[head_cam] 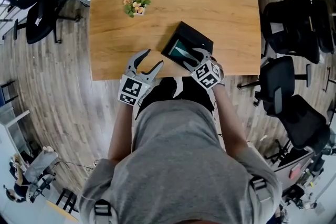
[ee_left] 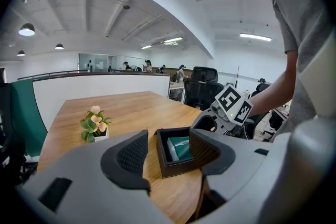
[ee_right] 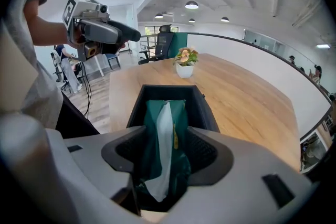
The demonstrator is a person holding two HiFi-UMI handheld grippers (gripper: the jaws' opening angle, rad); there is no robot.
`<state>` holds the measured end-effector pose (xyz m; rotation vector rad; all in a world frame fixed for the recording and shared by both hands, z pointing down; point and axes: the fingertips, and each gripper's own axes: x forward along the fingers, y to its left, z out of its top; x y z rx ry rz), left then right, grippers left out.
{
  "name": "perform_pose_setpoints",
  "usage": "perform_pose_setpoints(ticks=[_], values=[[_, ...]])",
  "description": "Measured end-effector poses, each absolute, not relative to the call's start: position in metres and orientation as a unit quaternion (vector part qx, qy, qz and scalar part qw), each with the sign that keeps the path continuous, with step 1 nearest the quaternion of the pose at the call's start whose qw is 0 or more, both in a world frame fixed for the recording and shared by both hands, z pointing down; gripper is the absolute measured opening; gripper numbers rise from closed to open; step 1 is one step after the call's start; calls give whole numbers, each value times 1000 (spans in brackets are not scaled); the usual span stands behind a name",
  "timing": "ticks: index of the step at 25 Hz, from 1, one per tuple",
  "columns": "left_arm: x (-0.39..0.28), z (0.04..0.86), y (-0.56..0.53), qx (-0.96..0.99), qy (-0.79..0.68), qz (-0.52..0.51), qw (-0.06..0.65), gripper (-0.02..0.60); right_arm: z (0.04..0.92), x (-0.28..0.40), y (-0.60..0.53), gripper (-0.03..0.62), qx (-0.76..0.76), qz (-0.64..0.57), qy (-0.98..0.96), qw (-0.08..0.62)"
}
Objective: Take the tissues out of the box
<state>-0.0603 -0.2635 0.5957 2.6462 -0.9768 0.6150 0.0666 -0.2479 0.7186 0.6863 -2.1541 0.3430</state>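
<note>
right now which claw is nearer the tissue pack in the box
Right. The right claw is in the box, jaws on the tissue pack; the left claw hangs open by the table edge, left of it.

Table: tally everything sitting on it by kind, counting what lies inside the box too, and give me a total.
Black box: 1
Green tissue pack: 1
Potted plant: 1
Total: 3
</note>
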Motion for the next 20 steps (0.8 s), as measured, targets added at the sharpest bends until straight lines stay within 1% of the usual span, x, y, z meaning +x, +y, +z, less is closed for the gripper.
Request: perform_pose_setpoints(ticks=[6,10,16,20], values=[[-67,597,-262,908,-339,210,128,259,728,66,-242,218,255,134,-843,455],[-67,596,-263,910,-336,202,131,259,734,67,-239,149,228,111,-836,486],[-69,596,-262,911,-336,201,132,259,738,68,-237,61,204,98,-832,507],[-71,598,-262,910,-336,204,130,259,740,70,-237,35,197,91,-830,514]])
